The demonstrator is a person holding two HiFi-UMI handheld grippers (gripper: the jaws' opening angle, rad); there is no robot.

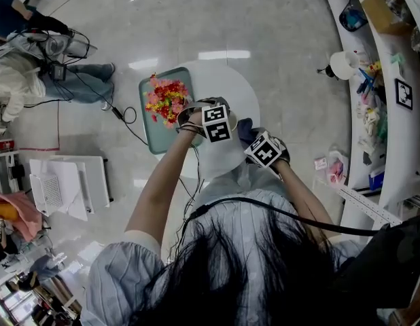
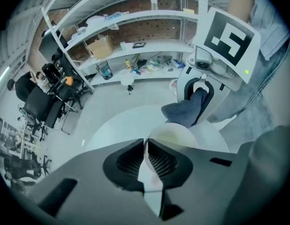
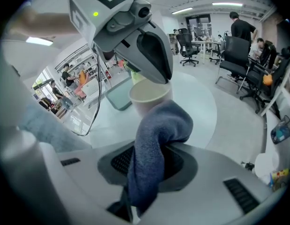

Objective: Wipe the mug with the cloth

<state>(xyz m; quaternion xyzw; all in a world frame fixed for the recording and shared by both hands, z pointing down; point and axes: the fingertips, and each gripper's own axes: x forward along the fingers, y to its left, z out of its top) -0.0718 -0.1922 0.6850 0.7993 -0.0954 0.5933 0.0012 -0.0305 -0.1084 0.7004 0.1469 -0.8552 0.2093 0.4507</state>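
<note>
A round white worktop (image 1: 227, 87) carries a teal tray (image 1: 152, 133) on its 9 o'clock side, heaped with small red, yellow and pink pieces (image 1: 166, 100). A black cable (image 1: 128, 117) loops over the glossy floor just beyond the tray. A white unit (image 1: 67, 185) stands at 8 o'clock. Cluttered curved white shelving (image 1: 400, 161) runs along 3 o'clock. A person (image 1: 33, 53) sits at 10 o'clock.

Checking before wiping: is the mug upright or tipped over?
Upright. In the right gripper view the mug has its open mouth facing up, and the left gripper is shut on its rim.
</note>
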